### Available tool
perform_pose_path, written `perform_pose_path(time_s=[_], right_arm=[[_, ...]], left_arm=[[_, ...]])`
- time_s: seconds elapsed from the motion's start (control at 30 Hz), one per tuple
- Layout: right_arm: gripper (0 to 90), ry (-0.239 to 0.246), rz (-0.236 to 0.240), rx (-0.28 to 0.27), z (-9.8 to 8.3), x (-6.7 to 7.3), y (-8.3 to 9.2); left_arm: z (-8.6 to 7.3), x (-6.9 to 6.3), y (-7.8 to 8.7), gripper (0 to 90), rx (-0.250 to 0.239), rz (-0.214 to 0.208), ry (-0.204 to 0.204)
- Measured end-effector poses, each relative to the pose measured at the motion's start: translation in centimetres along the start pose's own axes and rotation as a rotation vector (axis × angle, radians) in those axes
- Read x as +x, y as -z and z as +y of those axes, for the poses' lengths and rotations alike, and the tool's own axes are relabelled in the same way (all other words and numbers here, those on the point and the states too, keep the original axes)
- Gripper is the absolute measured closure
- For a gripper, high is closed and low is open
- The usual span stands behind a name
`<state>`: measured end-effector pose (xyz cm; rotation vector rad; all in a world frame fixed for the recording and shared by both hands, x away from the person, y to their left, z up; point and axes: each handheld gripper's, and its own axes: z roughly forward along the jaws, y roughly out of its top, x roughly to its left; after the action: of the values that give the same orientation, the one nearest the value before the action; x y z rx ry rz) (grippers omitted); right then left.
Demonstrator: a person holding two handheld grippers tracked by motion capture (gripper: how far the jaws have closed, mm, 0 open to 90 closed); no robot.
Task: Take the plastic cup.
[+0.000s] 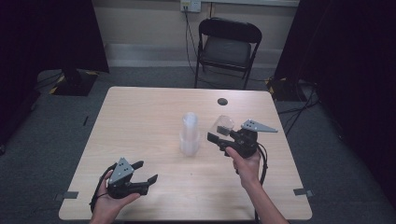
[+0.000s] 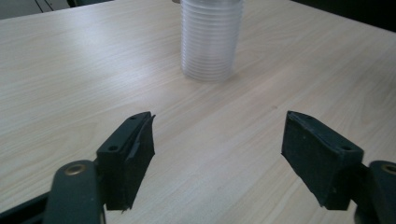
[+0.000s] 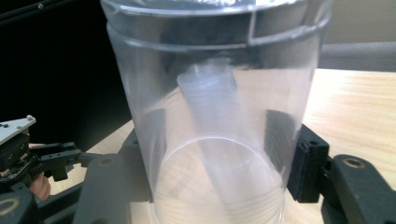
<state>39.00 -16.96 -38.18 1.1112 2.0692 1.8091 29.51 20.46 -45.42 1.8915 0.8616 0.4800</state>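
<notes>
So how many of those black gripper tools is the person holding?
2. The left gripper sits near the table's front edge with its jaws open and empty. The right gripper is right of the cup stack, clamped on a clear plastic cup.

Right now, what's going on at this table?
A person is working with clear plastic cups. The right gripper is shut on a single cup, held above the table just right of the cup stack, which stands upright near the table's middle. The left gripper sits near the front left edge, jaws open with nothing between them, pointing toward the stack.
</notes>
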Motion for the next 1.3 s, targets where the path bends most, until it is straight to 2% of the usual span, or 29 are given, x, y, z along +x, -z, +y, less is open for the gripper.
perform_pose_path(time_s=[0.1, 0.2, 0.27, 0.43, 0.47, 0.57, 0.63, 0.7, 0.73, 0.77, 0.8, 0.87, 0.93, 1.0, 1.17, 1.2, 1.23, 1.27, 1.3], right_arm=[[39.3, -0.010, 0.006, 0.016, -0.5, 0.0, 0.1], [39.4, -0.018, 0.014, 0.024, -0.8, 0.1, 0.2], [39.5, -0.021, 0.021, 0.029, -0.9, 0.3, 0.4], [39.5, -0.046, 0.043, 0.037, -1.2, 0.7, 0.7], [39.5, -0.053, 0.048, 0.037, -1.3, 0.7, 0.7], [39.5, -0.072, 0.061, 0.038, -1.5, 0.8, 0.9], [39.5, -0.073, 0.059, 0.039, -1.5, 0.8, 1.0], [39.5, -0.092, 0.073, 0.030, -1.6, 0.8, 1.2], [39.5, -0.102, 0.078, 0.031, -1.6, 0.8, 1.1], [39.5, -0.108, 0.081, 0.031, -1.7, 0.9, 1.1], [39.5, -0.108, 0.081, 0.031, -1.7, 0.9, 1.1], [39.4, -0.141, 0.108, 0.026, -2.0, 1.0, 1.1], [39.4, -0.149, 0.114, 0.026, -2.1, 1.0, 1.0], [39.4, -0.188, 0.142, 0.035, -2.5, 1.2, 0.8], [39.4, -0.212, 0.171, 0.052, -3.2, 1.6, 0.3], [39.4, -0.212, 0.171, 0.052, -3.2, 1.6, 0.3], [39.3, -0.234, 0.189, 0.058, -3.6, 1.8, 0.1], [39.3, -0.238, 0.196, 0.062, -3.7, 1.8, 0.0], [39.3, -0.238, 0.196, 0.062, -3.7, 1.8, 0.0]], left_arm=[[0.3, -0.5, 0.0, 27.0, 0.011, -0.013, -0.033], [0.9, -0.8, -0.3, 29.7, 0.016, -0.028, -0.024], [1.3, -1.0, -0.4, 30.6, 0.012, -0.025, -0.049], [2.4, -1.3, -0.9, 28.7, 0.008, -0.048, -0.048], [3.1, -1.3, -1.3, 27.8, 0.012, -0.043, -0.069], [3.7, -1.3, -1.8, 27.9, 0.008, -0.060, -0.074], [4.3, -1.2, -2.5, 27.9, -0.007, -0.073, -0.072], [4.8, -1.3, -3.1, 27.9, -0.018, -0.069, -0.071], [5.4, -1.6, -3.7, 29.3, -0.028, -0.084, -0.074], [5.6, -1.8, -3.9, 31.0, -0.048, -0.079, -0.080], [5.6, -1.8, -3.9, 31.3, -0.048, -0.079, -0.080], [6.1, -2.2, -4.4, 30.5, -0.070, -0.074, -0.096], [6.3, -2.5, -4.7, 30.5, -0.096, -0.076, -0.093], [6.3, -2.8, -5.0, 30.6, -0.120, -0.069, -0.089], [5.6, -3.5, -5.4, 40.3, -0.151, -0.082, -0.087], [5.2, -3.7, -5.4, 40.3, -0.169, -0.085, -0.057], [4.8, -3.9, -5.6, 44.0, -0.166, -0.098, -0.039], [4.4, -4.2, -5.7, 44.9, -0.152, -0.111, -0.061], [4.4, -4.2, -5.7, 45.3, -0.152, -0.111, -0.061]])
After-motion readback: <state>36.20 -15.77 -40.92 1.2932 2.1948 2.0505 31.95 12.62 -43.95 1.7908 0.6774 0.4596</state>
